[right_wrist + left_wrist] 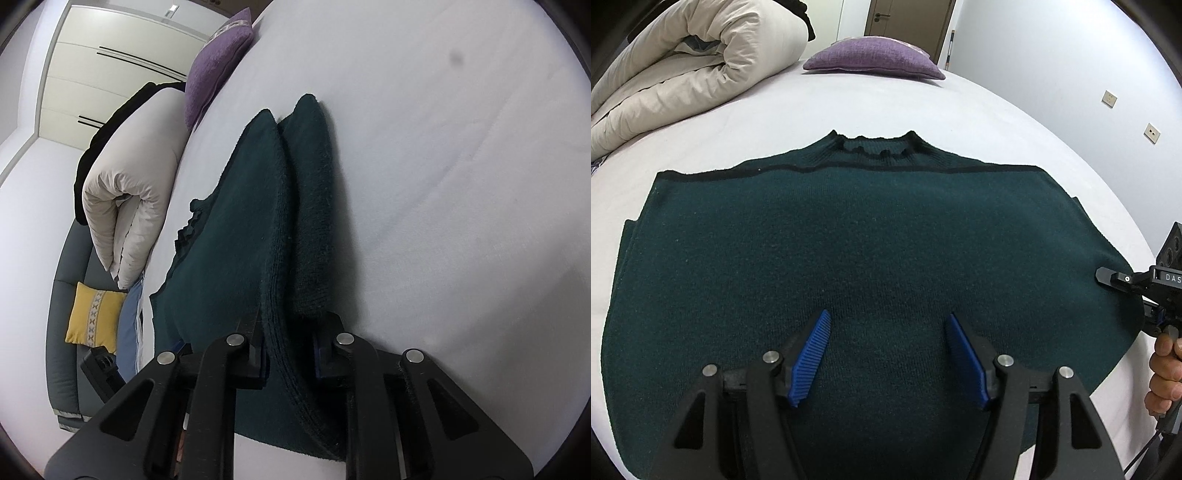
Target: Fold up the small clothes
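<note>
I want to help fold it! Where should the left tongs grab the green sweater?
Probably the sweater's near hem, just under the open left tongs, coming from the near side. The sweater lies flat on the bed, so only an edge gives something to pinch. The right tongs already pinch the right edge.

Two grippers at the sweater

The left gripper [888, 354] hangs over the green sweater [849, 240], jaws wide apart. The right gripper [291, 350] pinches the sweater's side edge tight, held by a hand [1165, 376].
</note>
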`<state>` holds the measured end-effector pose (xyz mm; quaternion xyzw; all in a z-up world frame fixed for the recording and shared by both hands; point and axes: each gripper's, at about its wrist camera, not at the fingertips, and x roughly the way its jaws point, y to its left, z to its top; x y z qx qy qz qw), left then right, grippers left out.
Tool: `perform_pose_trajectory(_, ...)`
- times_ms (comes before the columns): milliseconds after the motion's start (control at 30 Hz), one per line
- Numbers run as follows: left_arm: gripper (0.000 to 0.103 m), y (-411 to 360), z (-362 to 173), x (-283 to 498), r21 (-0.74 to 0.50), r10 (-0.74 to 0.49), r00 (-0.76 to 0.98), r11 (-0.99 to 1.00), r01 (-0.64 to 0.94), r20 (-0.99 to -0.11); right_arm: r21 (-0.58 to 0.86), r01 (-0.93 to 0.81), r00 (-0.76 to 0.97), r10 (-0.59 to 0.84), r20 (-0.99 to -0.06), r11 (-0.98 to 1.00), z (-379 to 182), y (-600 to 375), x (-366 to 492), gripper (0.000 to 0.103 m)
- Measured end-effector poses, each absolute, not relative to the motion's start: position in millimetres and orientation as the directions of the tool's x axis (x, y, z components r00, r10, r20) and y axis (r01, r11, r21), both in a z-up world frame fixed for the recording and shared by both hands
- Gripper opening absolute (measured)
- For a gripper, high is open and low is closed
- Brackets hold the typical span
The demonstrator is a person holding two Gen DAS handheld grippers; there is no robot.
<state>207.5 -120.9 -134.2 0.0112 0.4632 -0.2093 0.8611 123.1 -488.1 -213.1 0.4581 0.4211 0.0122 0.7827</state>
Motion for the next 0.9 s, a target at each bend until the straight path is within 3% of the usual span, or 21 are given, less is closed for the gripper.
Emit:
perform_pose_trajectory(333,0.068,-117,-134,206,-0.201,-0.376,0.487,0.905,0.375,-0.788,0.680,0.387,0.638,0.352,-0.685,0.623,-203,-482,121,0.014)
perform_pose_trajectory(500,0.068,-111,-134,208,-0.243,-0.413,0.479,0.894,0.377,-0.775,0.514,0.386,0.604,0.211,-0.769,0.766,-168,-453,131,0.014)
perform_pose_trajectory(700,0.059,-71,-123,221,-0.497,-0.573,0.425,0.819,0.285,-0.701,0.295,0.227,0.604,0.103,-0.790,0.928,-105,-372,165,0.014)
perform_pose_trajectory(900,0.066,-21,-114,241,-0.710,-0.698,0.430,0.685,0.165,-0.573,0.097,-0.093,0.547,0.132,-0.827,0.991,-108,-255,193,0.014)
